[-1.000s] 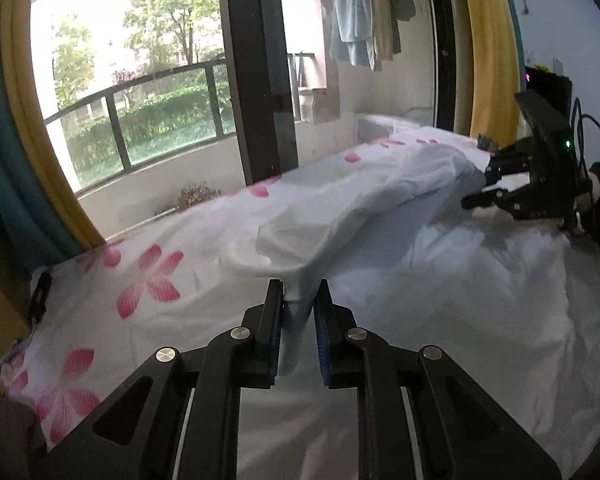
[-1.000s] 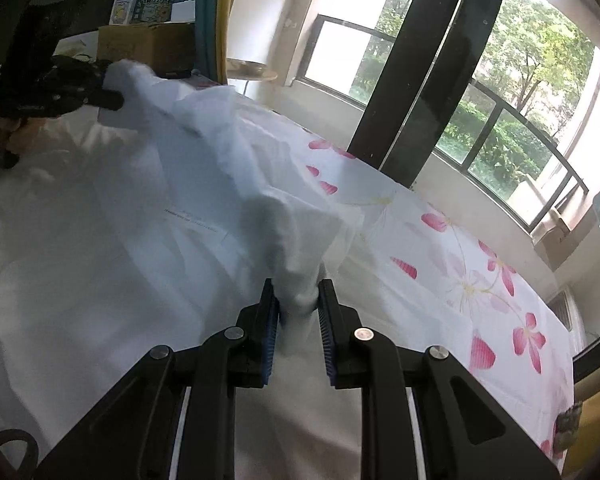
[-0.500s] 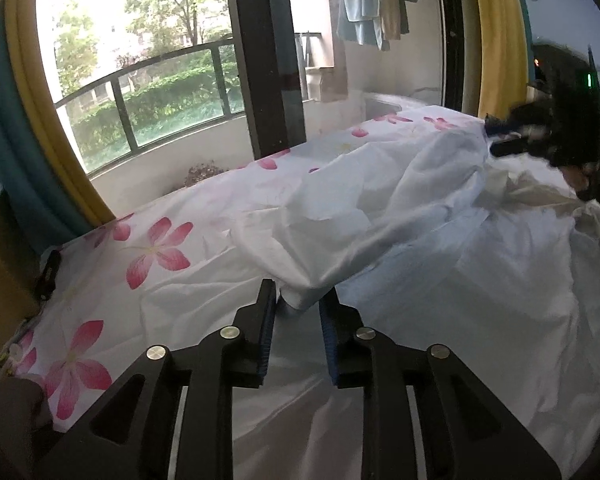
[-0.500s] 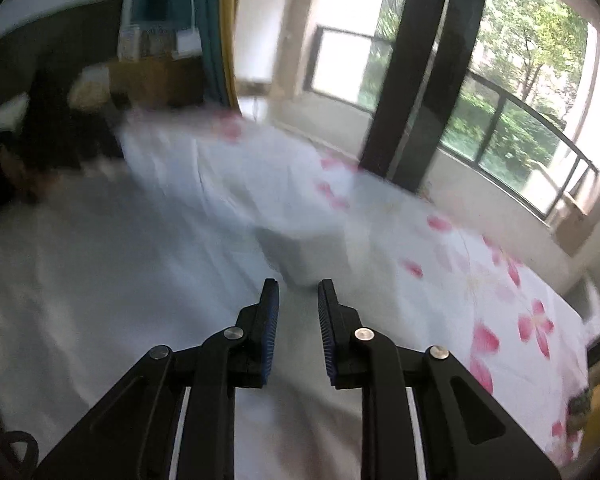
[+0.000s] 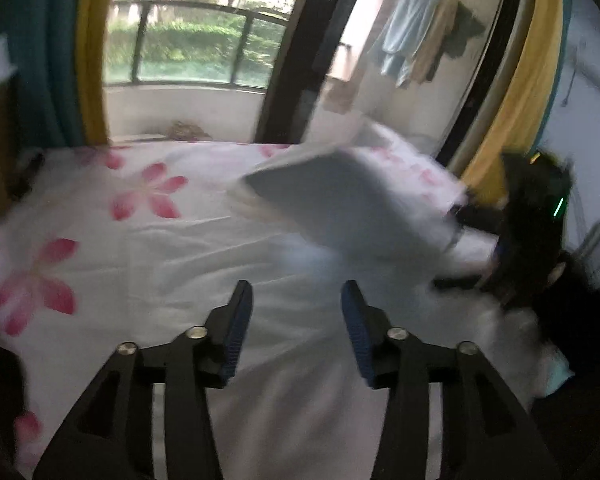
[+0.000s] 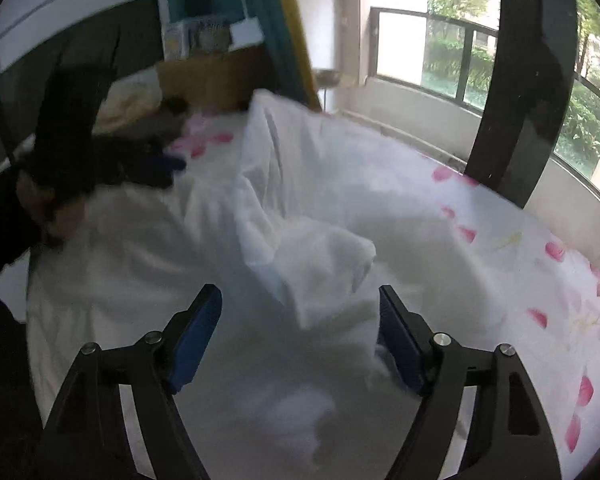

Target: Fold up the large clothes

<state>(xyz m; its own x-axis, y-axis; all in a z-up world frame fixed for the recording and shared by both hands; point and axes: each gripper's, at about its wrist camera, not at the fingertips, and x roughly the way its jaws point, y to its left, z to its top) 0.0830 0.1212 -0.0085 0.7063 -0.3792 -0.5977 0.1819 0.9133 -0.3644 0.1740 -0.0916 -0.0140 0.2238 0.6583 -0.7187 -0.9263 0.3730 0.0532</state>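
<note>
A large white garment (image 6: 300, 248) lies rumpled on a bed; in the left wrist view (image 5: 352, 208) a flap of it hangs blurred in mid-air. My left gripper (image 5: 296, 308) is open and empty above the cloth. My right gripper (image 6: 300, 320) is open wide, with a loose fold of the garment lying between its blue pads (image 6: 196, 332). The right gripper also shows at the right in the left wrist view (image 5: 532, 232), and the left gripper shows at the left in the right wrist view (image 6: 100, 160), both blurred.
The bed has a white sheet with pink flowers (image 5: 148, 196). Windows with a black frame (image 6: 516, 80) and a balcony railing stand behind the bed. Yellow and teal curtains (image 5: 80, 60) hang at the sides. A cardboard box (image 6: 216, 76) stands by the bed's far corner.
Both grippers have opened and let go of the white garment, which is falling onto the bed. Both views have swung and pulled back from the cloth.
</note>
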